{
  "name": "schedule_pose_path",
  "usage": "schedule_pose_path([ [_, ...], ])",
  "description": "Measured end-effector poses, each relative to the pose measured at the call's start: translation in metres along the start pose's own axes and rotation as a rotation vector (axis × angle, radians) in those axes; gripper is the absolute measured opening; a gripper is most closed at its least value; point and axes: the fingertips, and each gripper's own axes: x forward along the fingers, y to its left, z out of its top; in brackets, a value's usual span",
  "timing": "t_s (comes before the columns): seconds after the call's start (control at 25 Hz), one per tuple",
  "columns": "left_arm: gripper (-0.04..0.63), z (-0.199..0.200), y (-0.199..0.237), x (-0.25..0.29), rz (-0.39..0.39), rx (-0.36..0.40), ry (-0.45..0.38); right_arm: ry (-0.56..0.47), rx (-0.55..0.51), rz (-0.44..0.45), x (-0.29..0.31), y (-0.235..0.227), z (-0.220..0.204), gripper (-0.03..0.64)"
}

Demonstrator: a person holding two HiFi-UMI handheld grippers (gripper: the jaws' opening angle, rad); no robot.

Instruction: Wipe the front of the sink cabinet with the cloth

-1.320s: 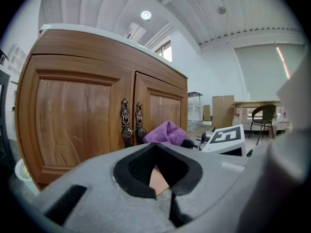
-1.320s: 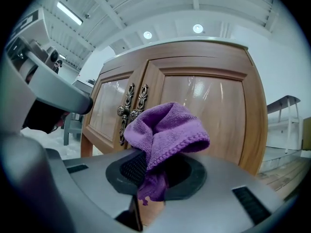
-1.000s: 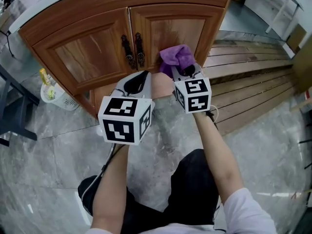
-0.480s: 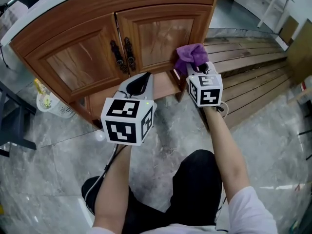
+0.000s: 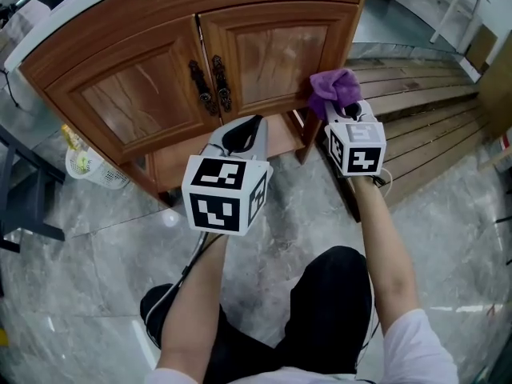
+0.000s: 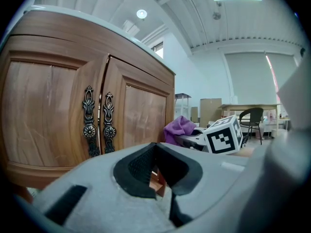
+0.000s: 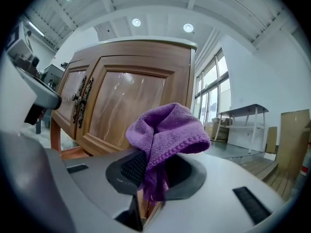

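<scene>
The wooden sink cabinet (image 5: 144, 102) has two doors with dark ornate handles (image 5: 210, 85) at the middle. My right gripper (image 5: 342, 109) is shut on a purple cloth (image 5: 334, 88), which sits at the lower right corner of the right door (image 5: 280, 54). In the right gripper view the cloth (image 7: 165, 130) bunches up out of the right gripper (image 7: 153, 178), beside the door panel (image 7: 121, 106). My left gripper (image 5: 244, 134) hangs shut and empty below the doors, clear of the wood. The left gripper view shows the left gripper (image 6: 158, 171), the handles (image 6: 95, 123) and the cloth (image 6: 179, 128).
A white wire basket (image 5: 90, 160) with a yellow bottle stands left of the cabinet. A wooden slat platform (image 5: 416, 94) lies to the right. Dark furniture legs (image 5: 24, 206) are at the far left. The floor (image 5: 96, 278) is grey marble tile.
My right gripper has carried the cloth rightward across the right door, from near the handles to the door's right edge. The left gripper has stayed low and shut.
</scene>
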Motion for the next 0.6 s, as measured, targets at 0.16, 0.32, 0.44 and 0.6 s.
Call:
schedule_pose_path([
  [0.16,0.005,0.005,0.005,-0.005,0.023,0.021,-0.017,-0.049,-0.005,0.054,-0.009,0.025,0.020,0.067],
  [0.32,0.005,0.003,0.005,-0.011,0.001,-0.011,0.004,-0.069,-0.005,0.117,-0.021,0.060,0.036,0.067],
  [0.44,0.005,-0.004,0.007,-0.014,-0.009,-0.018,0.040,-0.078,-0.011,0.155,-0.029,0.084,0.055,0.067],
  [0.6,0.005,-0.010,0.009,-0.024,-0.010,-0.039,0.098,-0.039,-0.019,0.214,-0.047,0.114,0.076,0.067],
])
